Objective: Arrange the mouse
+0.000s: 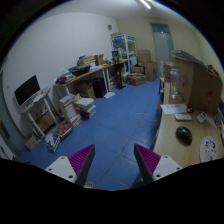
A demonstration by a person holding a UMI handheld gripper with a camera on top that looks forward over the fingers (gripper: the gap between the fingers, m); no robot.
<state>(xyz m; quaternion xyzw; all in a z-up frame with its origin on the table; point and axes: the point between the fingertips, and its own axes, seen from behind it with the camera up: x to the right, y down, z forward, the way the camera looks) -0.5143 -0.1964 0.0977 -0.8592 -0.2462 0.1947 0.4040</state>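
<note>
A black mouse [183, 134] lies on a light wooden desk [178, 150], ahead of my gripper and to its right. My gripper [114, 165] is open and empty, its two purple pads [81, 161] wide apart over the blue floor, well short of the mouse. Nothing stands between the fingers.
A round white object [209, 149] and papers [181, 112] lie on the desk near the mouse. Cardboard boxes [197, 82] stand behind the desk. Across the blue floor [110, 120] are cluttered tables [90, 72], a monitor [27, 90], stacked boxes and a shelf [123, 50].
</note>
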